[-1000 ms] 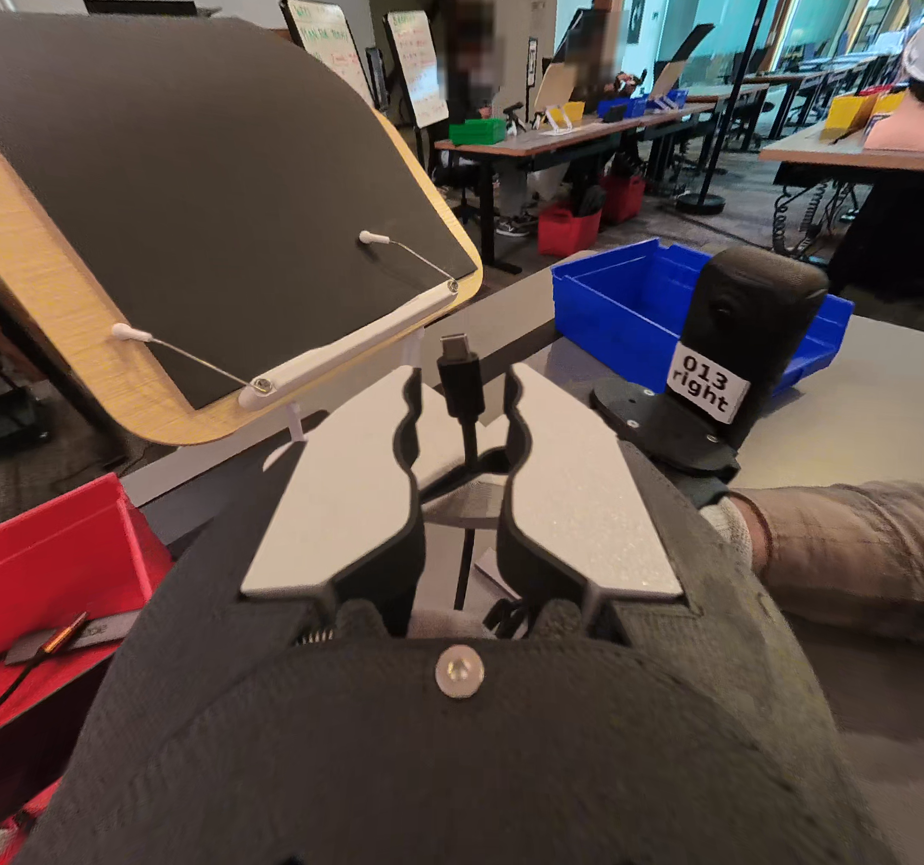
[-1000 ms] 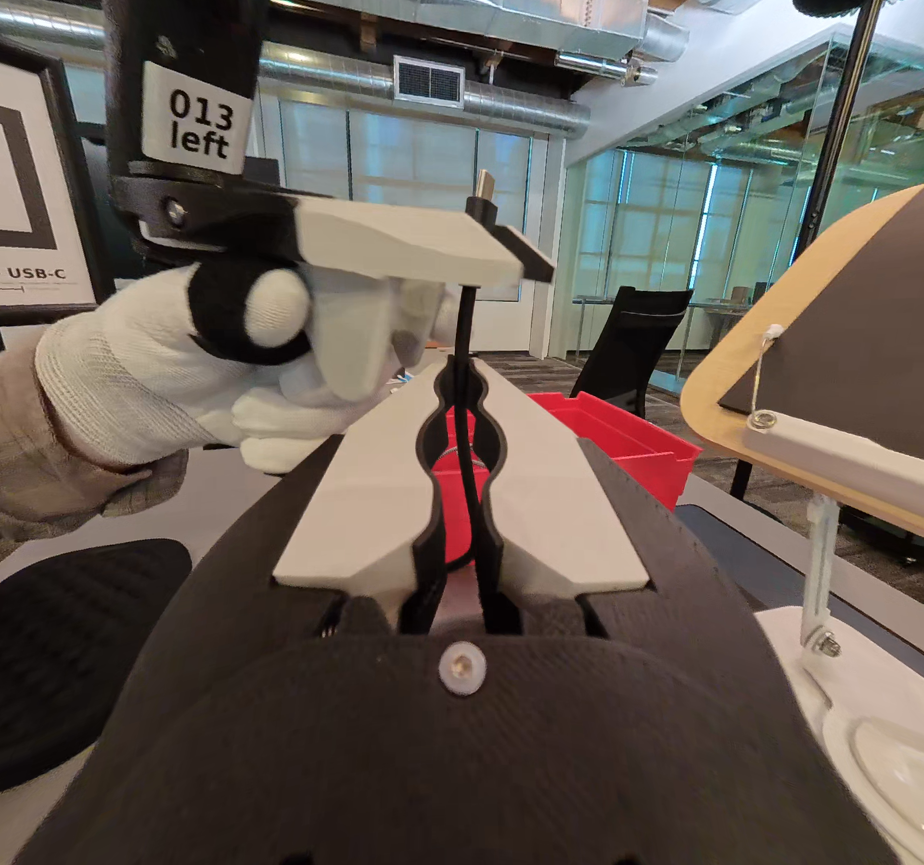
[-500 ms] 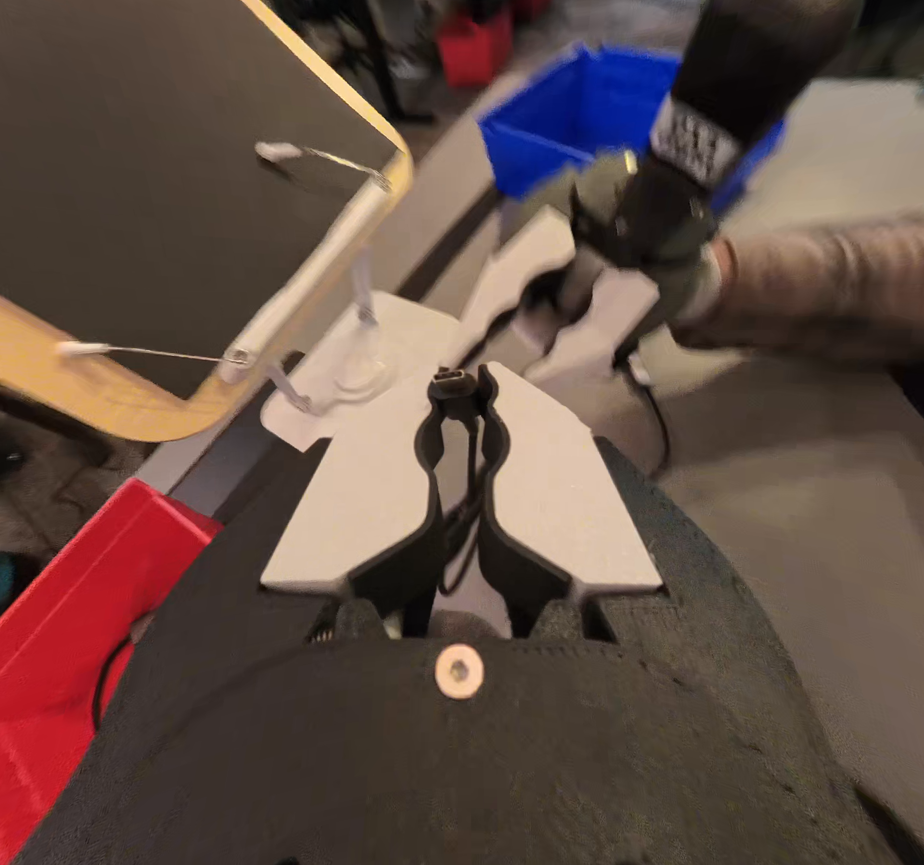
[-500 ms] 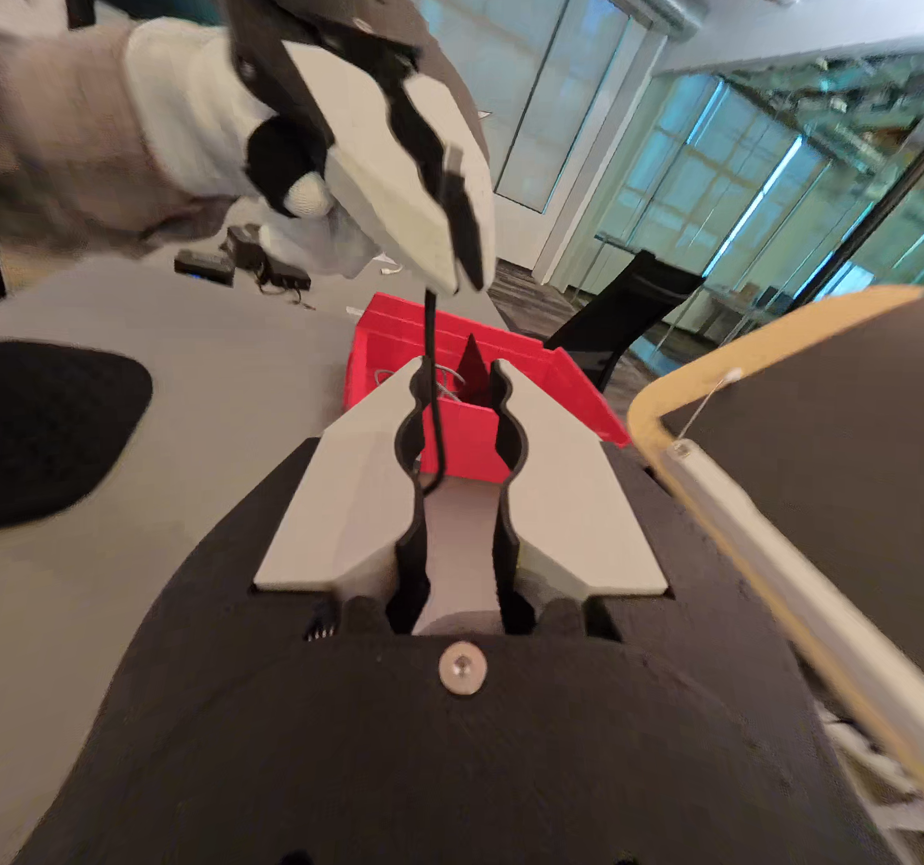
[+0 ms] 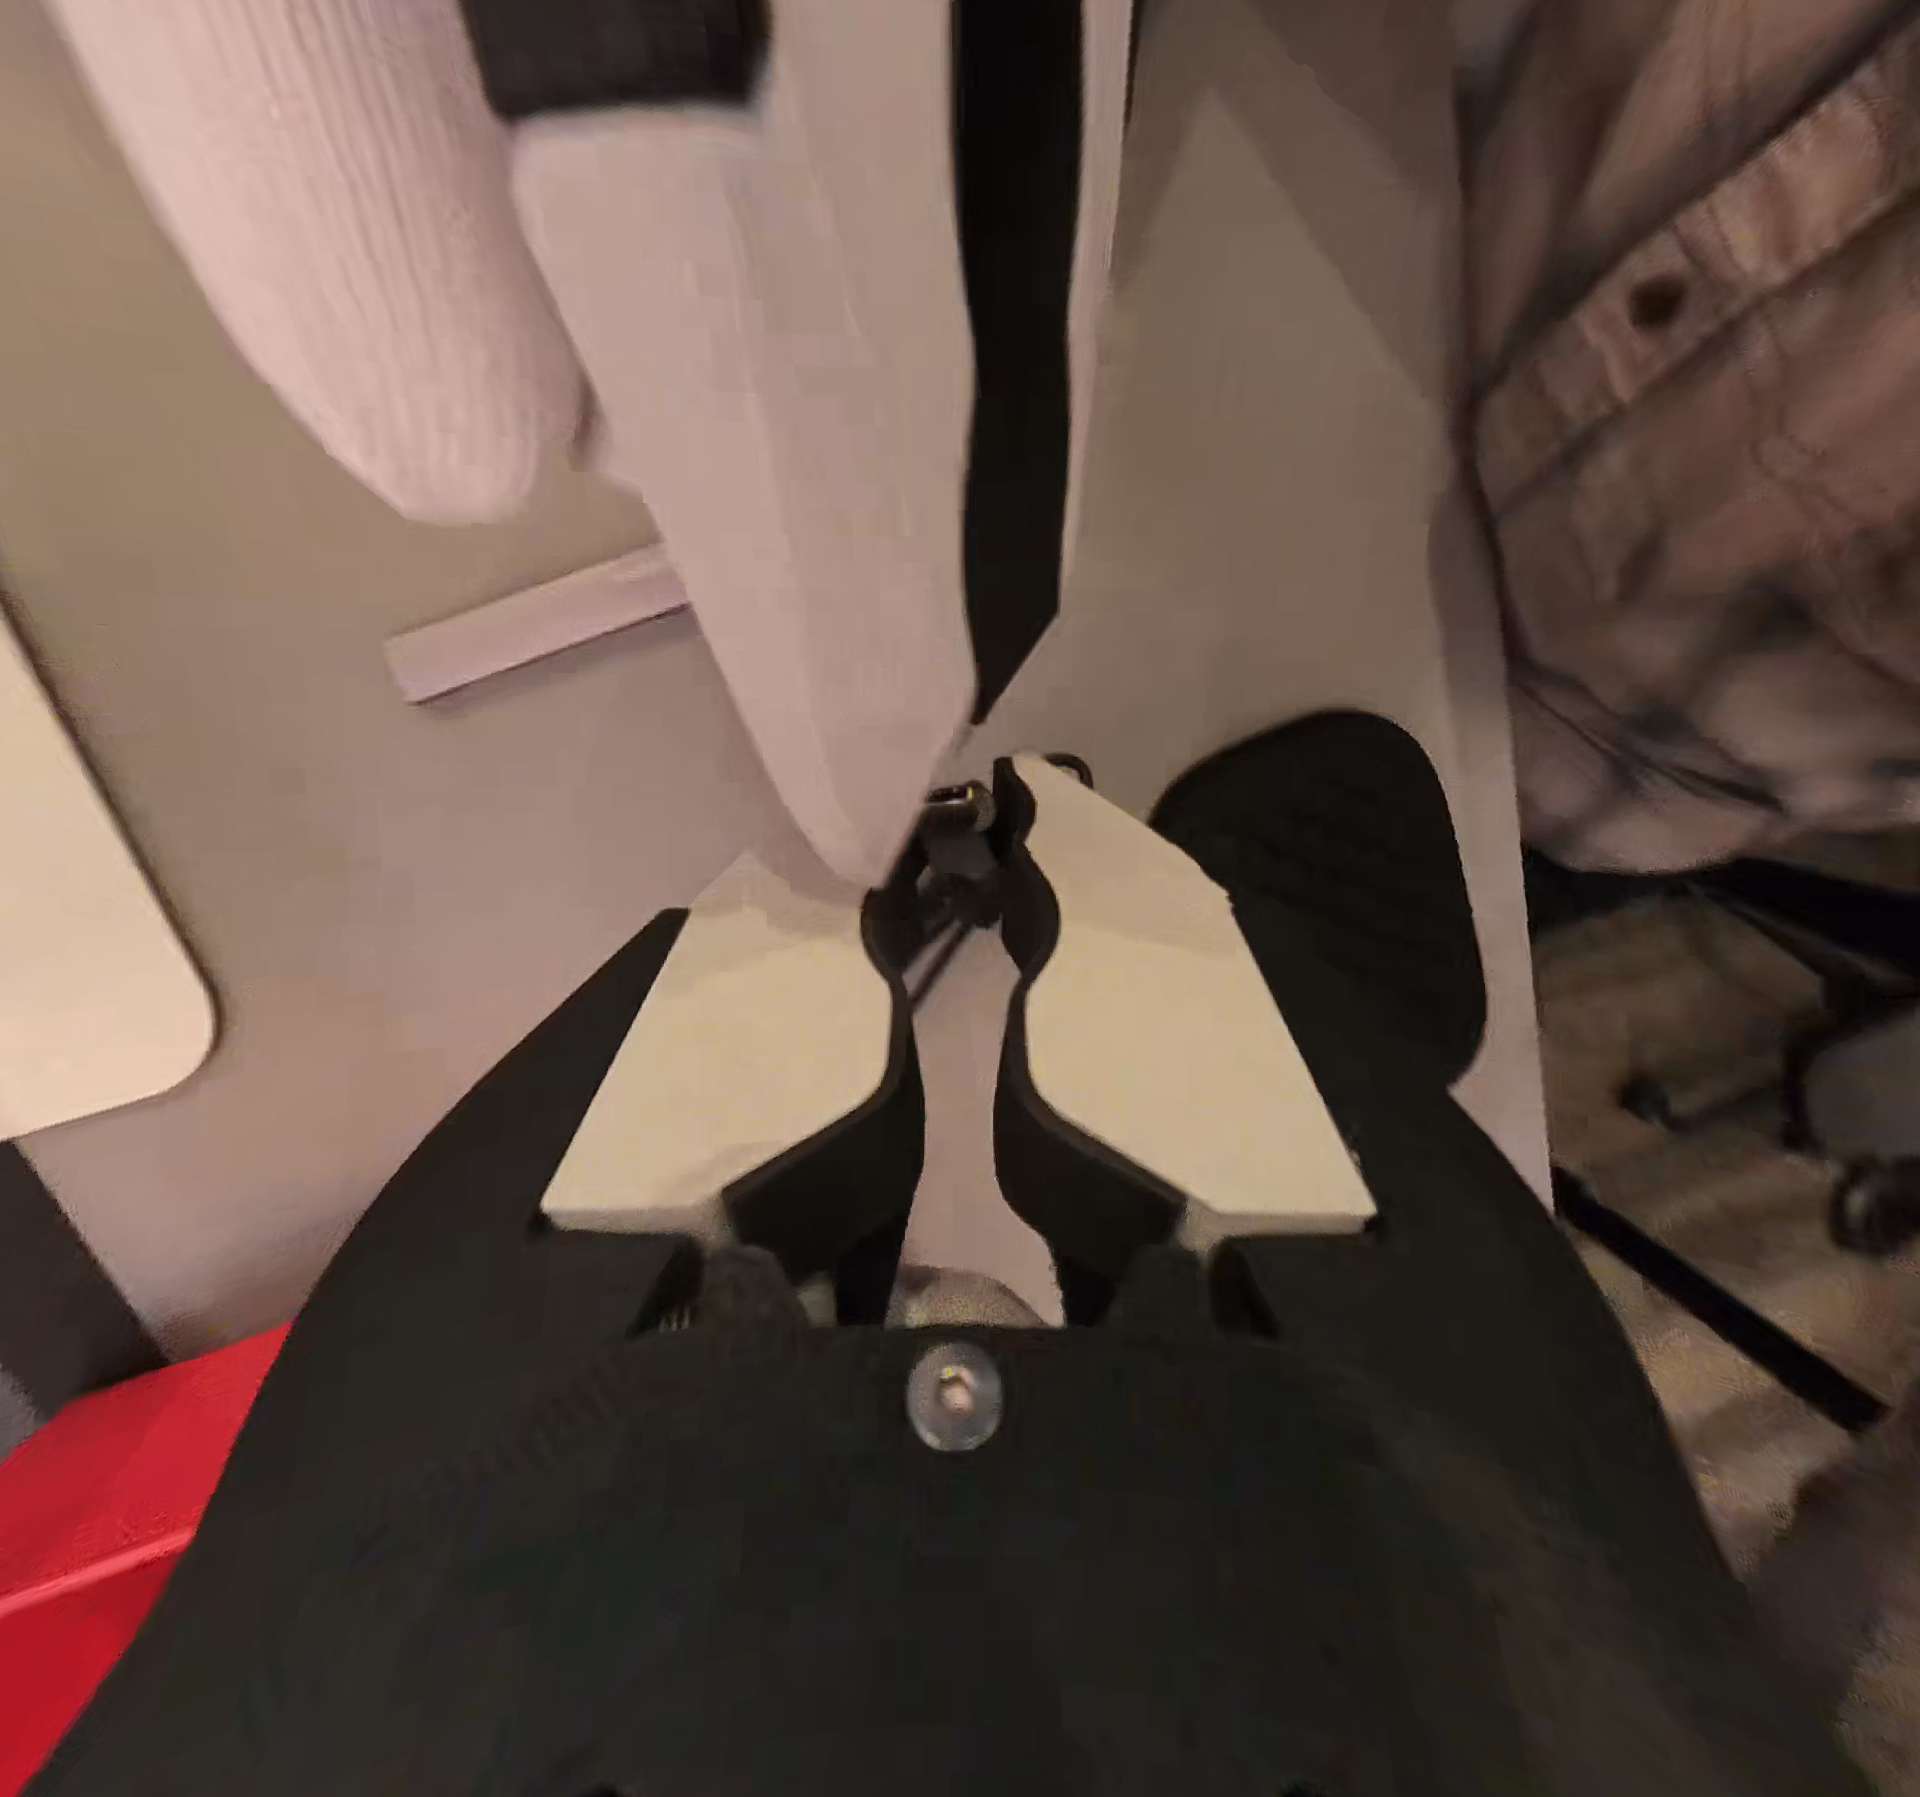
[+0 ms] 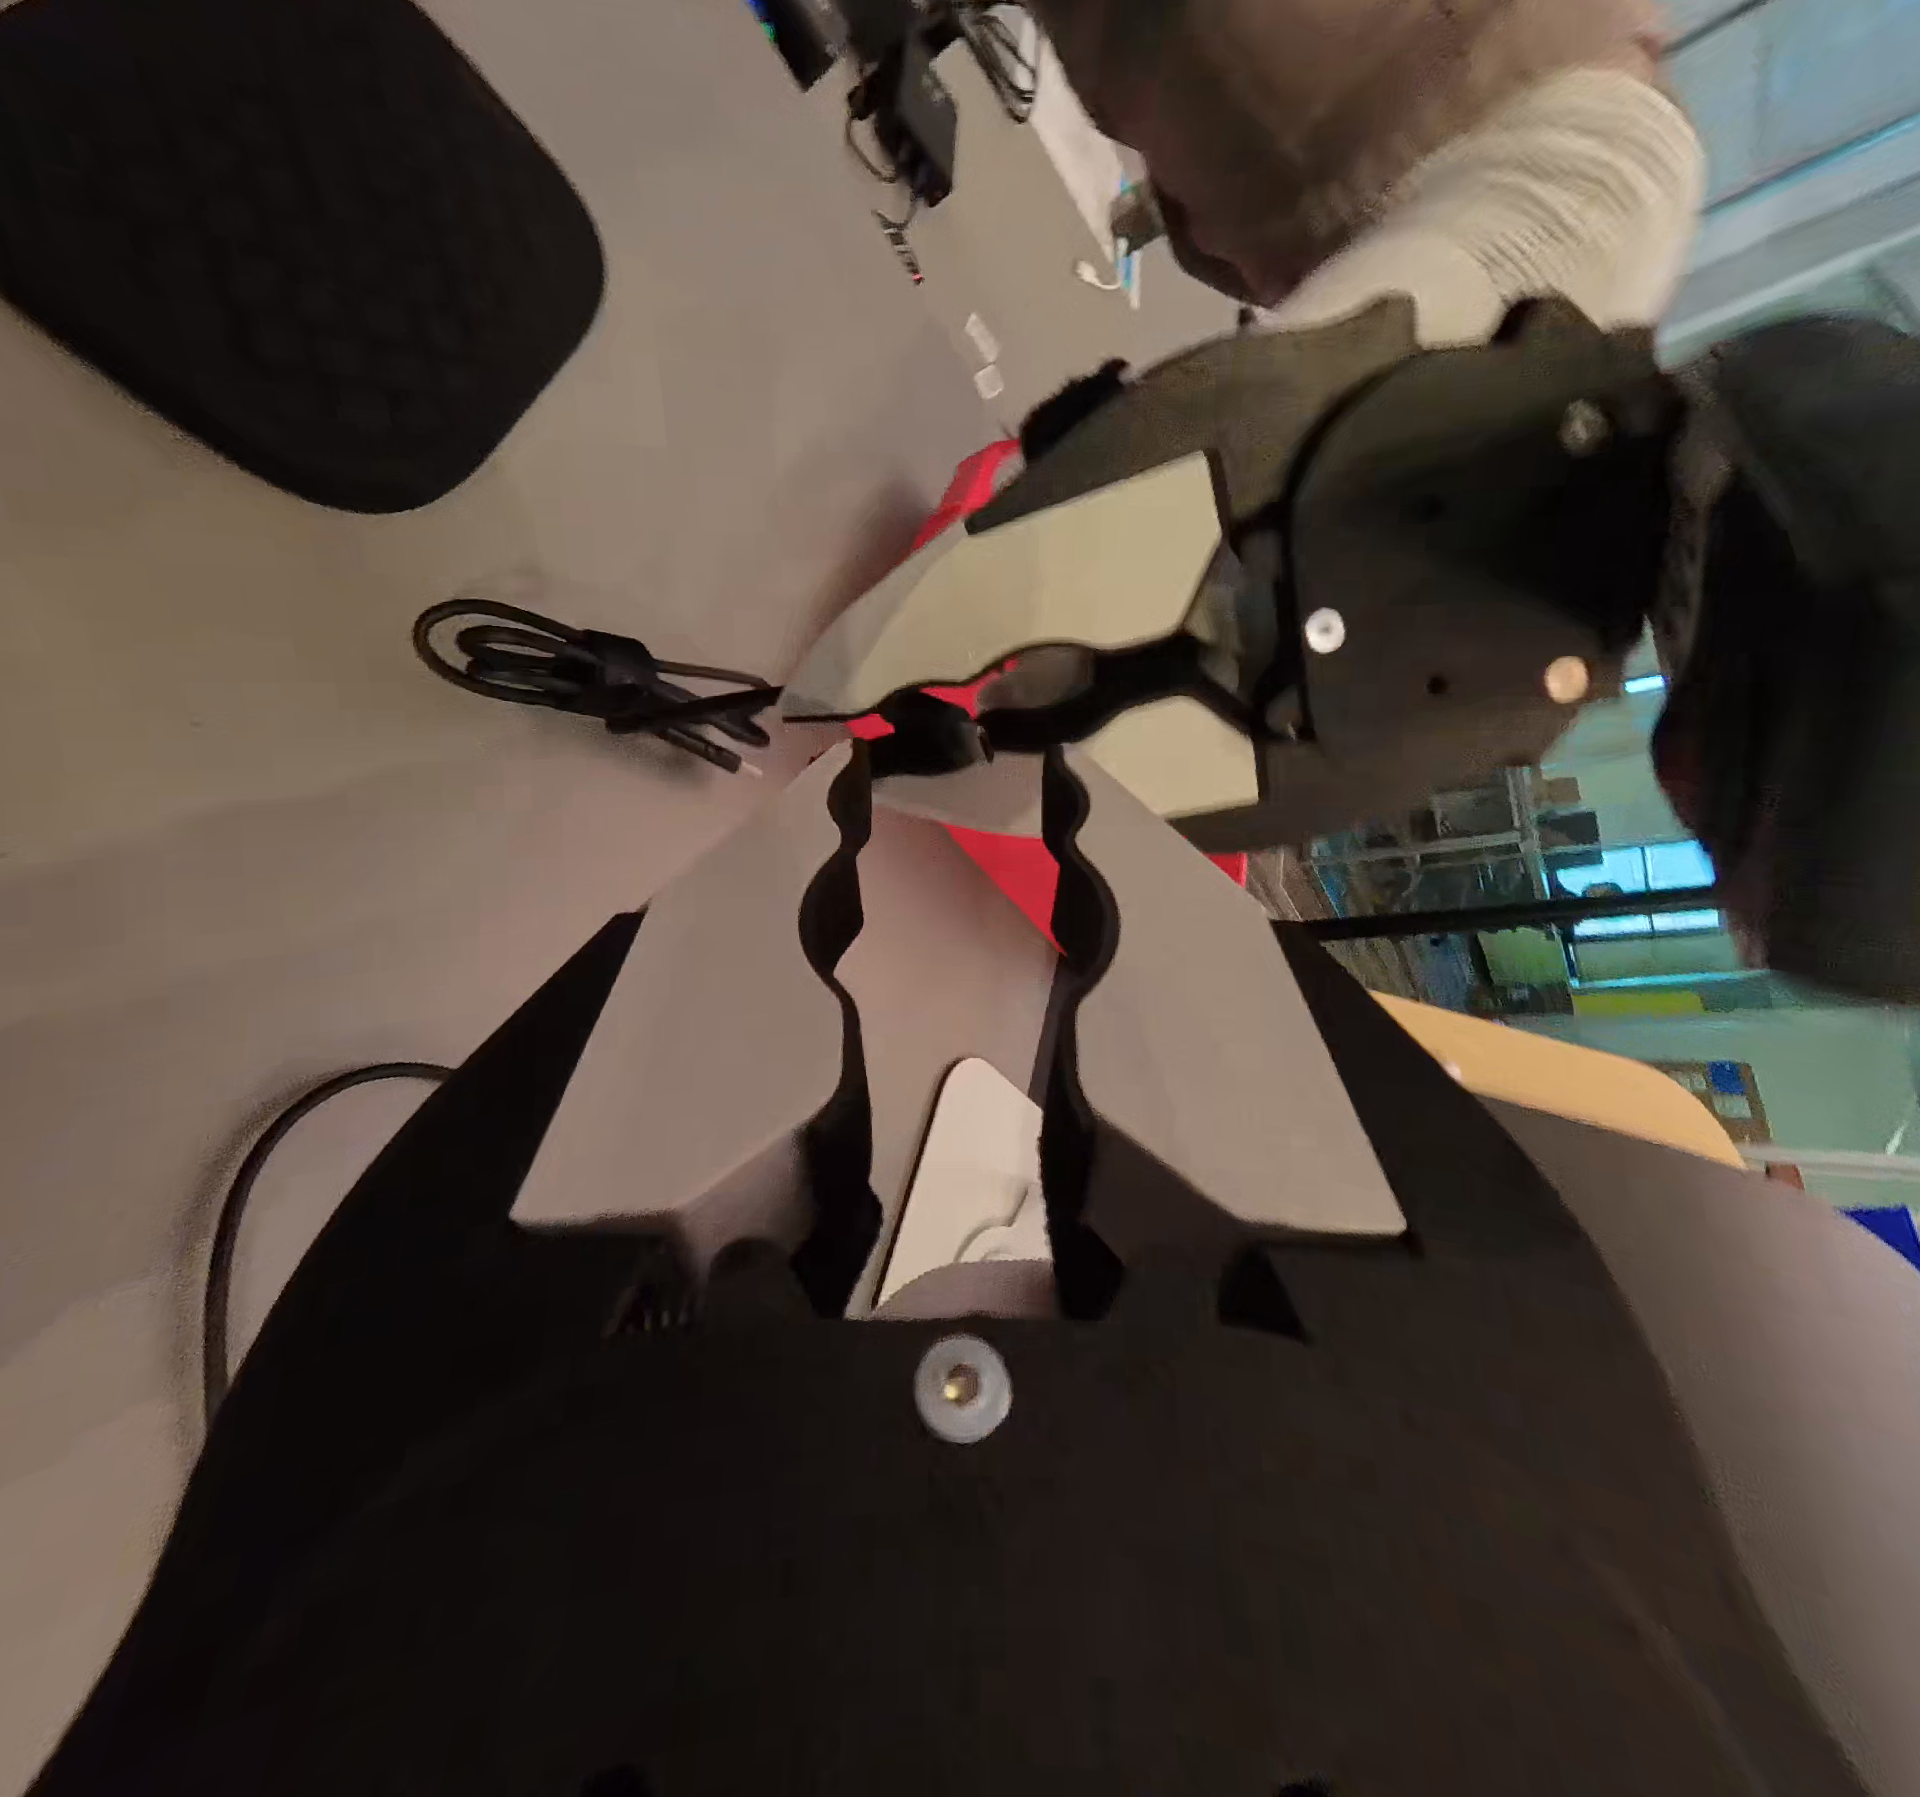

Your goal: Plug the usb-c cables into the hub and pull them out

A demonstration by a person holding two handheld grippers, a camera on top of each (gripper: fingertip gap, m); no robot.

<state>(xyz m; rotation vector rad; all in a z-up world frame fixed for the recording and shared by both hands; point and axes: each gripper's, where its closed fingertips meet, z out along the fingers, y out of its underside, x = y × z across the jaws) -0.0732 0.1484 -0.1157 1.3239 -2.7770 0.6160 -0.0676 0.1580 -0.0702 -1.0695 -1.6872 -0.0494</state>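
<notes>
In the left wrist view my left gripper [image 5: 961, 797] is shut on a black USB-C plug [image 5: 951, 817], metal tip forward, its thin cable running back between the fingers. A white finger [image 5: 831, 552] of my right gripper reaches in from above and covers my left fingertip. In the right wrist view my right gripper [image 6: 951, 771] is open. The left gripper [image 6: 883, 719] comes in from the right and holds the black plug [image 6: 925, 734] just at my right fingertips; the pads do not press on it. Black hubs [image 6: 831, 12] with cables lie far off on the table.
A coiled black cable [image 6: 582, 667] lies on the grey table [image 6: 312, 864]. A black pad [image 6: 260, 209] lies at the left, and also shows in the left wrist view [image 5: 1320, 916]. A red bin [image 6: 1023, 874] sits beyond the fingers. A wood-edged stand [image 6: 1558, 1093] is at the right. The gap from one gripper's tips to the other's is roughly 4 cm.
My left gripper shut on the plug it stood open around. My right gripper let go of the cable and opened. Both views swung down toward the table, and the grippers now meet tip to tip.
</notes>
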